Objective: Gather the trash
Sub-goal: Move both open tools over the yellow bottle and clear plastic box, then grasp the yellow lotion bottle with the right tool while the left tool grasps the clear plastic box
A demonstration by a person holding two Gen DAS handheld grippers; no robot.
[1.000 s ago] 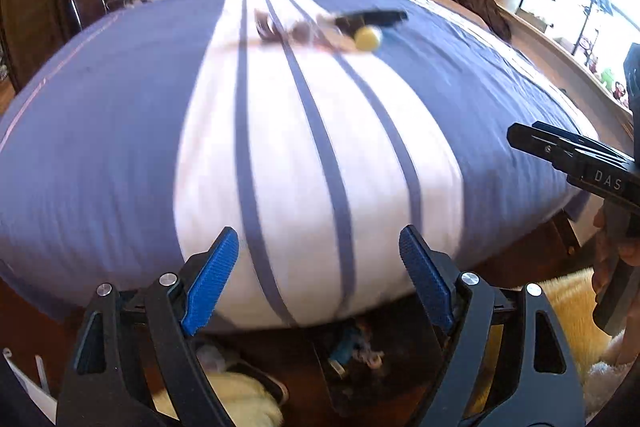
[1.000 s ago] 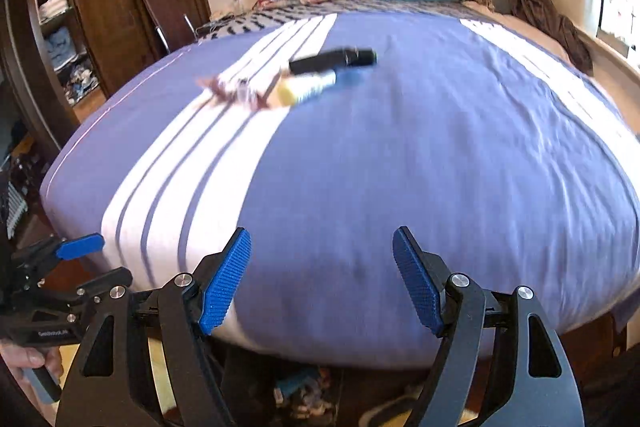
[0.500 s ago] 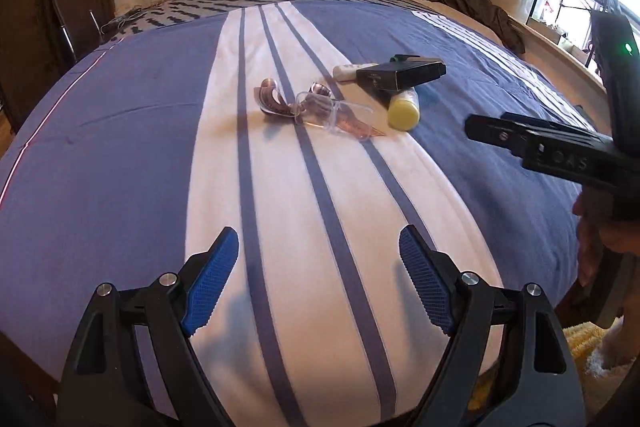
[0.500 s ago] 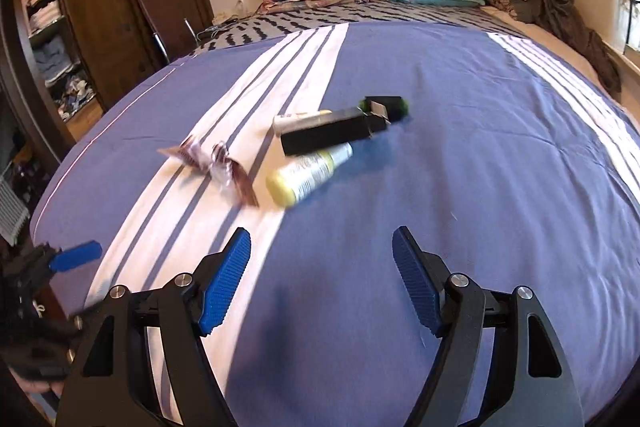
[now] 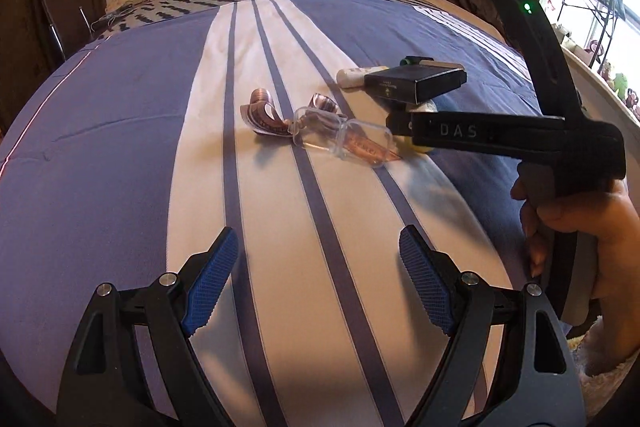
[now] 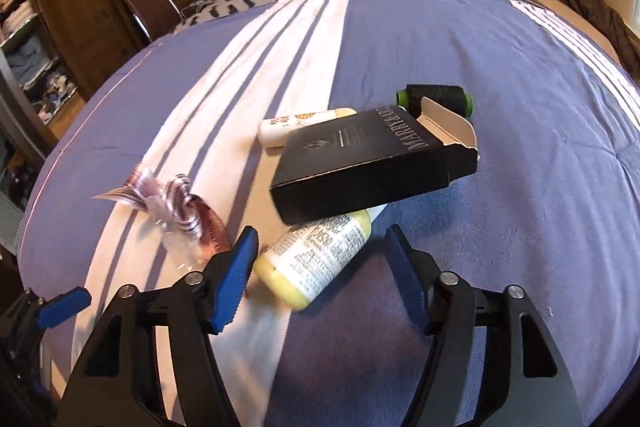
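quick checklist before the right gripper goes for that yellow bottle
1. Right gripper lined up with the yellow bottle: ok, the bottle's base lies between the fingers.
2. Jaws: closing, pads not yet pressing the bottle: ok.
3. Bottle free to lift: not ok, the black box rests across its upper end.
4. Clear wrapper with ribbon out of the grip: cannot tell, it lies right beside the left finger.
5. Left gripper out of the way: ok, open over bare bedspread.

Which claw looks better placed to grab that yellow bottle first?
The right claw: its closing jaws flank the yellow bottle, not yet pressing it. The left claw hangs open over bare bedspread, well short of the pile.
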